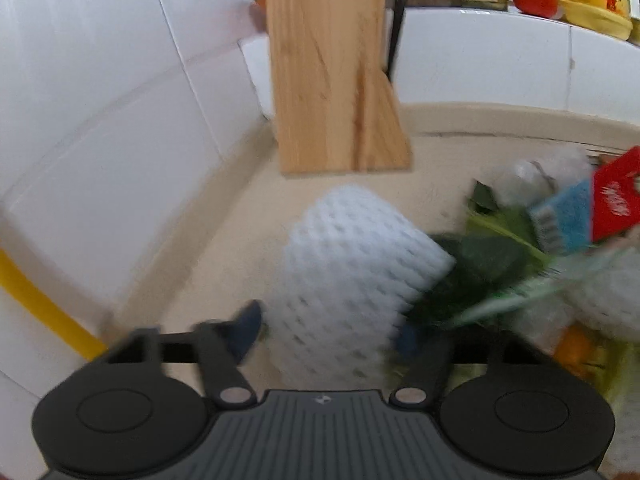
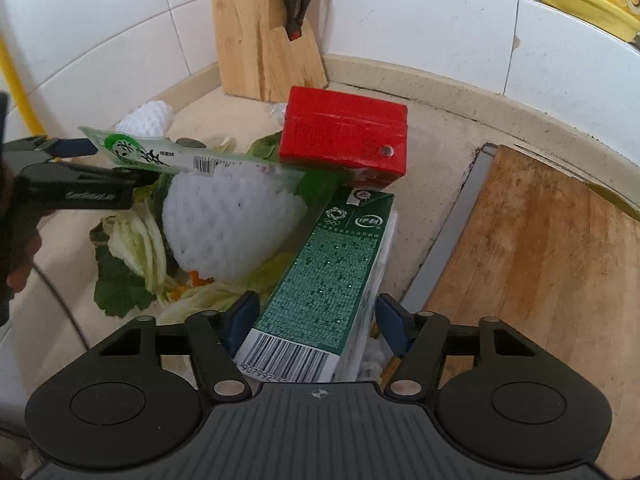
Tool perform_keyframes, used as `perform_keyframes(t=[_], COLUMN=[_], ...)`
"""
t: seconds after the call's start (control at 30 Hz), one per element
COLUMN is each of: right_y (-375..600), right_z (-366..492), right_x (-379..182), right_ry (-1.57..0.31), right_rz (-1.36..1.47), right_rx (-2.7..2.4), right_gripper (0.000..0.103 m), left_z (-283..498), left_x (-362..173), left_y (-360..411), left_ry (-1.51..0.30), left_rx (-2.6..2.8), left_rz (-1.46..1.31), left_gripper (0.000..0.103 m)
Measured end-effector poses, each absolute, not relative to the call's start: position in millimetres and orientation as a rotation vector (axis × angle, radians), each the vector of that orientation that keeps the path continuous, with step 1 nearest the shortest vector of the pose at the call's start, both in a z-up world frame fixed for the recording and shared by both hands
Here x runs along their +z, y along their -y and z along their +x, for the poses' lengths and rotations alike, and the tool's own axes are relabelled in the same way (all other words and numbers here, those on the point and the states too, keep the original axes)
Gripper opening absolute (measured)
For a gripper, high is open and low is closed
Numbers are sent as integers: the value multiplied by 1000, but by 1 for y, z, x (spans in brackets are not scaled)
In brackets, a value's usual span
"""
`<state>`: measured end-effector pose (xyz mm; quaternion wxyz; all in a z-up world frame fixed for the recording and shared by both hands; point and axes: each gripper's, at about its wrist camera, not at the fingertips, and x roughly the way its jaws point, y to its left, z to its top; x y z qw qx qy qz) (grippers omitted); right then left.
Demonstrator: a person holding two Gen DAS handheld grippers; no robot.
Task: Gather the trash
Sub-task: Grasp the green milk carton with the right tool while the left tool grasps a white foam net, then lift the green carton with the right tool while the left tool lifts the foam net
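While your right gripper (image 2: 316, 320) clamps the green milk carton (image 2: 320, 276) between its pads, your left gripper (image 1: 328, 328) has a white foam fruit net (image 1: 352, 280) between its jaws; blur hides whether the pads press it. Ahead of those jaws stands the wooden knife block (image 1: 336, 84), with vegetable leaves (image 1: 488, 256) to their right.
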<state>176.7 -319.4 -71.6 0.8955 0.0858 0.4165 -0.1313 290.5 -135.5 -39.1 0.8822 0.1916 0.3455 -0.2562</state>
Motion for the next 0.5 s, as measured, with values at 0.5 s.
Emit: perform_keyframes(t=[0.5], right_y=[316], right_z=[138], right_x=[-49], right_ry=[-853], right_rz=[211], right_rx=[-218], right_gripper=[49], left_z=[200], left_x=[7], left_y=[66], left_ry=[-740], left_rx=[-610], left_rz=[158], left_gripper=[25])
